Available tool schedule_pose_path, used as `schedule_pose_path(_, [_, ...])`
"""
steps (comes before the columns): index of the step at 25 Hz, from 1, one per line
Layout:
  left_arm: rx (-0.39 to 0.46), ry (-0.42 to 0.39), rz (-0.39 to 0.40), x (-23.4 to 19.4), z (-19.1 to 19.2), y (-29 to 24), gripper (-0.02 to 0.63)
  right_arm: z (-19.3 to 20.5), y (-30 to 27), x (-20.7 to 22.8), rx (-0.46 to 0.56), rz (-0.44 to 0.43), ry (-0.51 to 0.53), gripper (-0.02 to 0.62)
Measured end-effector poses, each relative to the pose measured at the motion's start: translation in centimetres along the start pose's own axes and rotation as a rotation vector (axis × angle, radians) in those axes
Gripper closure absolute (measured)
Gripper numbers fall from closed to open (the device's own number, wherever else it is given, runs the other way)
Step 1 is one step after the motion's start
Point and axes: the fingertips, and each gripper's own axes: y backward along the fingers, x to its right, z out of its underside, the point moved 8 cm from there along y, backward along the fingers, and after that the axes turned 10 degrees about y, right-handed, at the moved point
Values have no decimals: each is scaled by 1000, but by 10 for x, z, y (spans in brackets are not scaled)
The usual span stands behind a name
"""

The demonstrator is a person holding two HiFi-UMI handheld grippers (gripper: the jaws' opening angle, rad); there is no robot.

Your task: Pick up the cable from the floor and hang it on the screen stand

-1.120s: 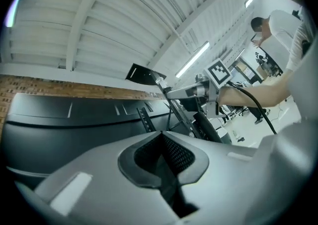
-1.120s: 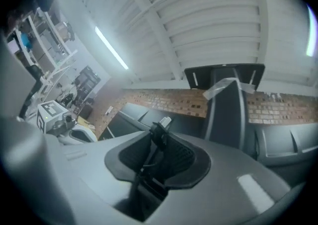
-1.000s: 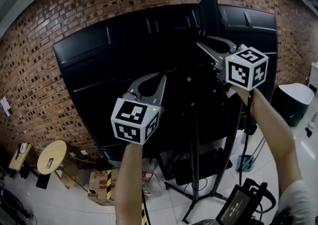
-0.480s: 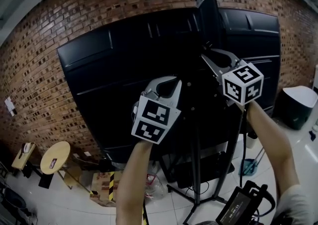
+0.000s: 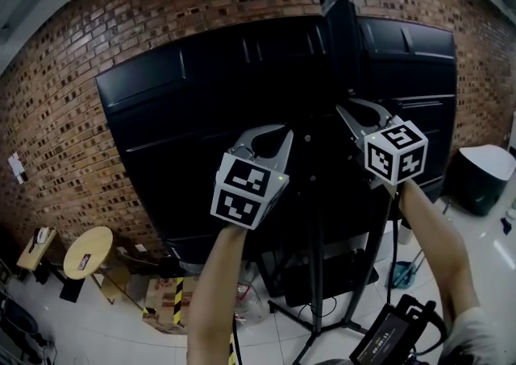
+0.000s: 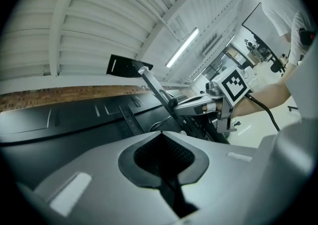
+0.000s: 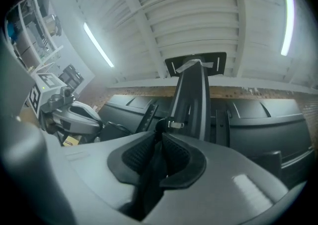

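Black screen [image 5: 201,114] fills the head view, seen from behind against a brick wall [image 5: 64,114], and both tools are up at its stand [image 5: 318,259]. The left gripper [image 5: 278,134] sits just left of the post [image 5: 339,25], and the right gripper [image 5: 348,109] is close against it. The cable? It's black on black here, and I can't pick it out.

Over to the left gripper view. The left gripper [image 6: 161,133] has its jaws pressed together, with nothing showing between them. Just past the tips a thin dark loop, the cable [image 6: 158,123] by the look of it, lies against the back of the stand. The right gripper [image 6: 175,105] reaches in just above it.

Right gripper view now. The right gripper [image 7: 160,137] has its jaws closing, a narrow slot left between the pads, and it's aimed at a small knob [image 7: 161,123] on the post. A dark strand may run down that slot, but I can't say whether it's cable or shadow.

So the pick-up looks done, with the cable off the floor and up at the stand. What's left, as I read it, is settling it over a bracket so it hangs on its own, then letting go.
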Motion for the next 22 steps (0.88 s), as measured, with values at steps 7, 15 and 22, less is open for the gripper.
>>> schedule_pose_path(7, [1, 37, -22, -16, 6, 0, 586, 14, 0, -6, -23, 31, 5, 594])
schedule_pose_path(15, [-4, 14, -9, 0, 7, 0, 586, 22, 37, -25, -7, -30, 13, 594])
schedule_pose_path(22, [232, 245, 24, 44, 19, 61, 586, 16, 99, -89, 150, -243, -114, 593])
